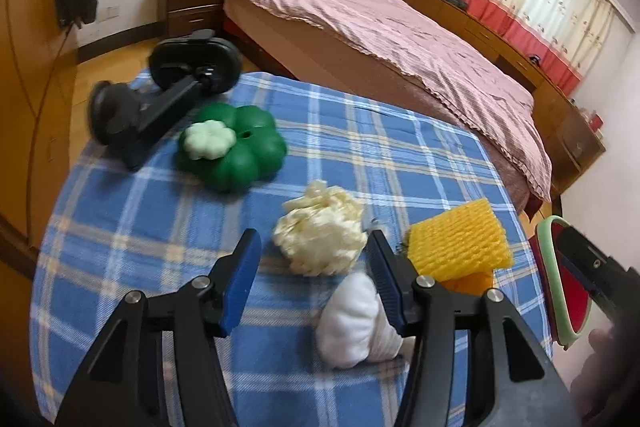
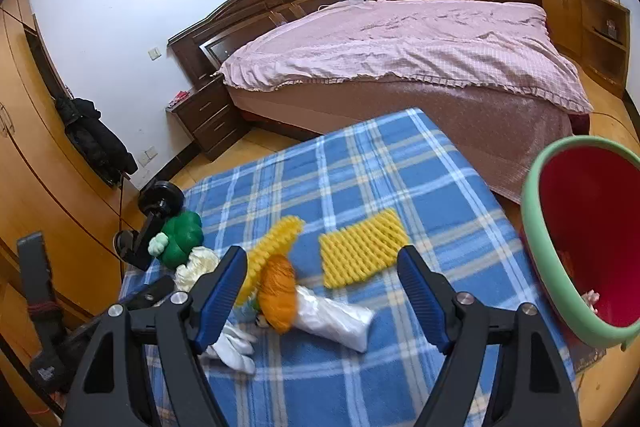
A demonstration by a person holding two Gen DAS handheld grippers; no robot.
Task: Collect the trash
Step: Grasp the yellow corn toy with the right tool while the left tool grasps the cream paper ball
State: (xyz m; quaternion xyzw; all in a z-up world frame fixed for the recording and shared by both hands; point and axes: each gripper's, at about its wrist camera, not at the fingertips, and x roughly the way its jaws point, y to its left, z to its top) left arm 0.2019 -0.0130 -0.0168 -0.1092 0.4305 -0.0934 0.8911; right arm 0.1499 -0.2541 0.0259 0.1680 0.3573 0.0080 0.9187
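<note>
Trash lies on a blue plaid table [image 1: 160,227]. A cream crumpled foam net [image 1: 320,235] sits just ahead of my open left gripper [image 1: 314,267], and a white crumpled wad [image 1: 352,323] lies between its fingers. A yellow foam net [image 1: 460,239] lies to the right. In the right wrist view my open right gripper [image 2: 322,291] hovers over a flat yellow foam net [image 2: 360,251], a second yellow net [image 2: 272,247], an orange wad [image 2: 278,291] and a white plastic bag [image 2: 332,315]. A red bin with a green rim [image 2: 536,243] stands at the table's right edge.
A green pumpkin-shaped toy [image 1: 236,147] with a pale lid and a black clamp mount [image 1: 160,95] sit at the table's far left. A bed with a pink cover [image 2: 400,43], a nightstand [image 2: 208,115] and wooden wardrobes stand beyond.
</note>
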